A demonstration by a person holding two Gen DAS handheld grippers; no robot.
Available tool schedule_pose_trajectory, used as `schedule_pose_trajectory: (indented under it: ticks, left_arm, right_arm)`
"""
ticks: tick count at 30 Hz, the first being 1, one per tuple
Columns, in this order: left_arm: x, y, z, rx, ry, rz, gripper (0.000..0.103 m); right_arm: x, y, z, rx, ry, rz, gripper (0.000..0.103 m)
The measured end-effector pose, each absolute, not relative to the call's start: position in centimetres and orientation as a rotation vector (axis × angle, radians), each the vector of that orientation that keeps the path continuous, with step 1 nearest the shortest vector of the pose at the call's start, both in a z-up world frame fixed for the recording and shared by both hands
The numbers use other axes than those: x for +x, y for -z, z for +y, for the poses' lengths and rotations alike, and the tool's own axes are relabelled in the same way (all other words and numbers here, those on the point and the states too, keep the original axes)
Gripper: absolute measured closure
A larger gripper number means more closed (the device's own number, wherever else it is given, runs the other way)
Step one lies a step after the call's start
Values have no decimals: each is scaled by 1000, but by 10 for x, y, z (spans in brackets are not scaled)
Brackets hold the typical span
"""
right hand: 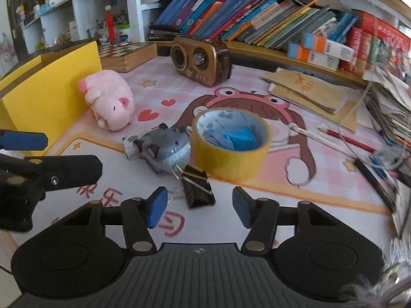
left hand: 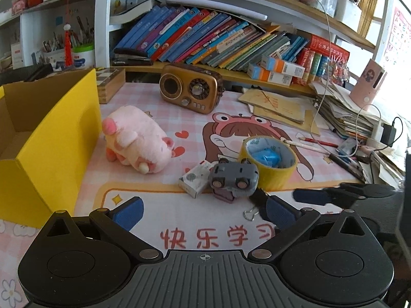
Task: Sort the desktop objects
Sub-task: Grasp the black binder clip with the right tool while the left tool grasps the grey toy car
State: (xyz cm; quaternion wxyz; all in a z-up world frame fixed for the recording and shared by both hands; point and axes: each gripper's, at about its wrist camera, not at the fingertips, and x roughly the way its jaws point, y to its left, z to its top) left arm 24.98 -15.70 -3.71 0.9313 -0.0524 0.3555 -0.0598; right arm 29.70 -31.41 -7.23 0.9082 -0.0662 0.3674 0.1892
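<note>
Lying on the counter [right hand: 257, 205], just ahead of the right hand-held gripper [right hand: 199, 206]: one black binder clip [right hand: 197, 187], flat on its side, sitting between the blue pads with gaps on both sides, jaws apart and not pressing on it. Touching the clip's wire handle: one grey toy car [right hand: 167, 148], tipped over with wheels showing. Leaning against the car's far side: one small white box [left hand: 194, 179]. Sitting just beside the car: one roll of yellow tape [right hand: 231, 141], with something blue inside its core. Lying further left: one pink plush pig [right hand: 109, 100], close to one yellow box [left hand: 59, 138]. Standing at the back: one brown radio [right hand: 201, 60]. Hovering over the mat's near edge: the left hand-held gripper [left hand: 203, 211], jaws wide apart, holding nothing.
</note>
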Motion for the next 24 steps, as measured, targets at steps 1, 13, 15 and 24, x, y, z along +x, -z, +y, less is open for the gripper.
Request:
schedule_pose_trajectory:
  ticks: [1,13,15,24]
  left_arm:
    - [253,38,-158,-105,123,729,1]
    - [284,48,-181,-87,181,759,20]
    - [290,52,-186,-77,188,768,20]
    - [315,68,-208,-2,218,801,20]
  right_arm:
    - [300,74,-312,-144,-401,757,54]
    - [299,68,-331,-191,-406,689,97]
    - [297,65,-340,-176,-381,687,97]
    - [292,60,-360,-130,-359,724,98]
